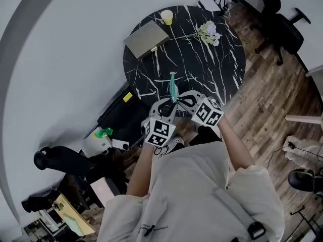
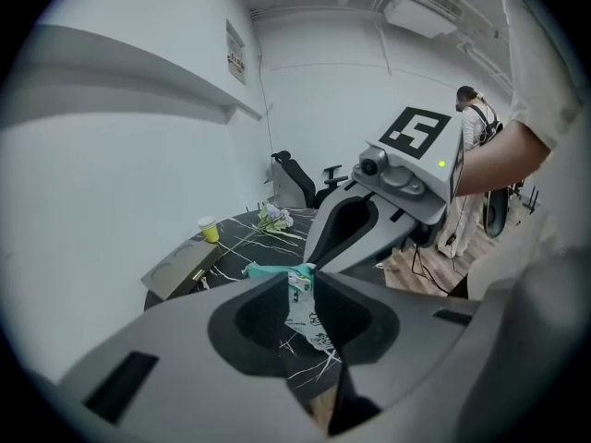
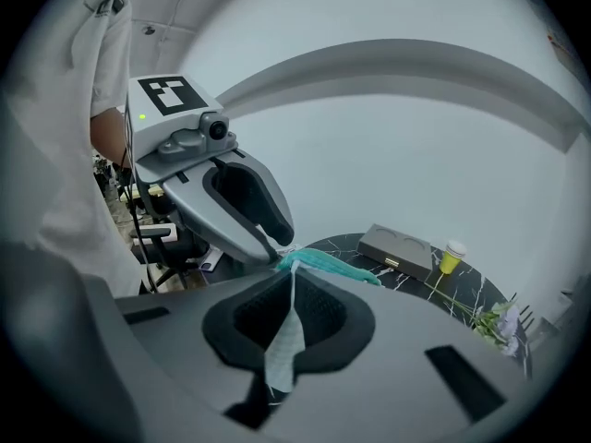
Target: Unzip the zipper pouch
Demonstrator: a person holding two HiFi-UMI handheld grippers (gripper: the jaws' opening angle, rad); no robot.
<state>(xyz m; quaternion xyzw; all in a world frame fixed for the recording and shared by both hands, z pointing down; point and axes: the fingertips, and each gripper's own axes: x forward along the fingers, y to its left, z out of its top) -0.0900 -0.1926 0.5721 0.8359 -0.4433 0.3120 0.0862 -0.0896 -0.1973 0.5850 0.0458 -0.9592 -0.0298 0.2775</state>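
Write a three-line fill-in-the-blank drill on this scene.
1. Of the left claw and the right claw, ____ are shut on the teal fabric zipper pouch.
2. The small paper cup on the round black marble table is ____.
3. The table's veins are ____.
Missing words: both; yellow; white.

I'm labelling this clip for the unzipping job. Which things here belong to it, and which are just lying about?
In the job: zipper pouch, pinched by the left hand-held gripper and the right hand-held gripper.
Lying about: grey case, yellow cup, flowers, all on the black table.
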